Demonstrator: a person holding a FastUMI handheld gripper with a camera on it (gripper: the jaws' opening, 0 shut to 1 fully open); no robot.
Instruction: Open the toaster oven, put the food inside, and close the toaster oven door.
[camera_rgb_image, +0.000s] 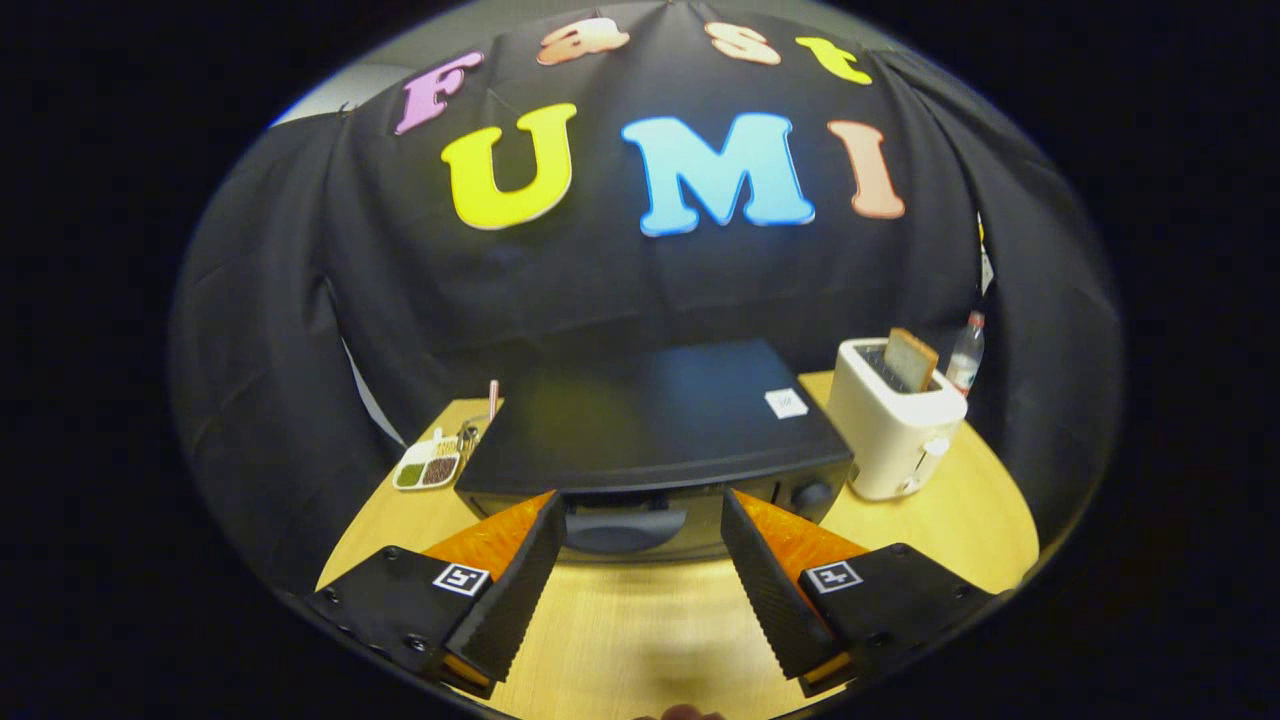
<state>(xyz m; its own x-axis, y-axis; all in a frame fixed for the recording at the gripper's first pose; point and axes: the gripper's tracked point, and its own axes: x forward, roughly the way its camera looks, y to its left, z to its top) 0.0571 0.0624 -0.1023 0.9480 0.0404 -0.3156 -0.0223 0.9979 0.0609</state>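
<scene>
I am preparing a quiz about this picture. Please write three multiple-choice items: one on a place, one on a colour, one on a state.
1. Where is the white toaster?
A. beside the toaster oven's knob end
B. on top of it
C. inside it

2. What colour is the toaster oven?
A. red
B. black
C. white

3. How is the claw?
A. shut on the door handle
B. shut on bread
C. open

Answers: 1 A, it stands on the table next to the knob; 2 B, its body is black; 3 C, the fingers stand apart, handle between their tips.

White pop-up toaster (893, 430) holding a bread slice (910, 360), clear bottle (966, 353) behind — sectioned tray (427, 470), wooden table (640, 630)
</scene>
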